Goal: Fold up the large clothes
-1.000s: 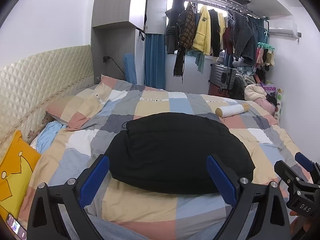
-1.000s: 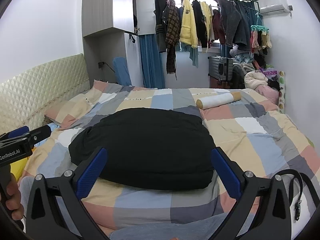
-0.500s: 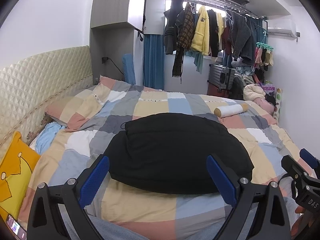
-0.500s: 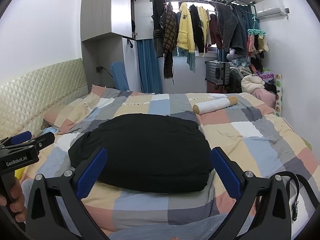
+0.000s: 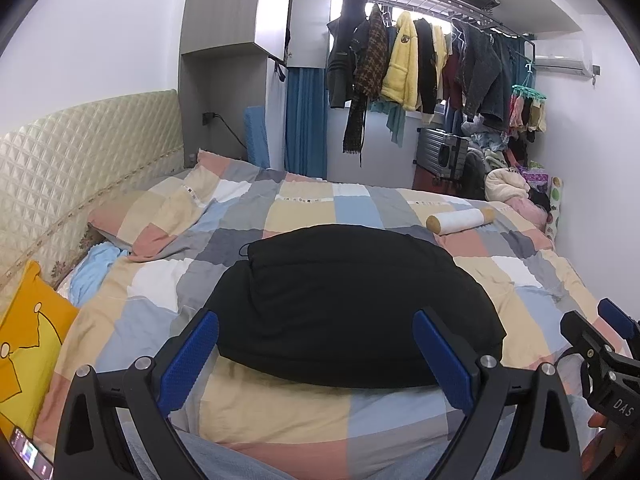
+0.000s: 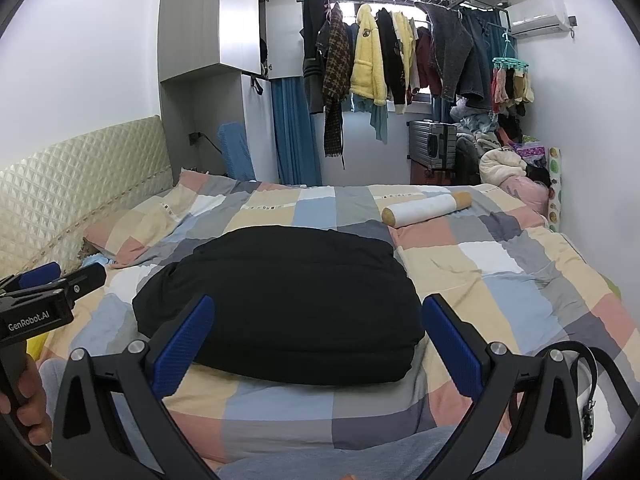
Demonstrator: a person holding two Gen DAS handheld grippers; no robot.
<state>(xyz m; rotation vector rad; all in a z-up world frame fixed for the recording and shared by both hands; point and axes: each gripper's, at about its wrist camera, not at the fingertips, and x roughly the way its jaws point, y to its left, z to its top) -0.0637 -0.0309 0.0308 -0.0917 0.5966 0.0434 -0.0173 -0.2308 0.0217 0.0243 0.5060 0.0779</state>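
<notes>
A black garment [image 5: 348, 300] [image 6: 280, 304] lies folded into a thick rounded bundle in the middle of the bed, on the checked quilt [image 5: 304, 212] [image 6: 500, 280]. My left gripper [image 5: 316, 356] hovers open above the bed's near edge, short of the bundle, nothing between its blue pads. My right gripper [image 6: 316, 344] is likewise open and empty, held back from the bundle's near edge. Each gripper shows in the other's view: the right one [image 5: 600, 344] at the far right, the left one [image 6: 52, 284] at the far left with a hand on its handle.
A white roll with tan ends [image 5: 460, 220] [image 6: 426, 208] lies on the quilt's far right. A checked pillow [image 5: 148, 216] and yellow cushion [image 5: 28, 332] sit by the padded headboard [image 5: 80, 152]. Hanging clothes [image 6: 400, 64], a suitcase [image 6: 432, 144], a belt [image 6: 588, 380] at right.
Both grippers stay open and have risen and drawn back slightly; the black bundle has not moved.
</notes>
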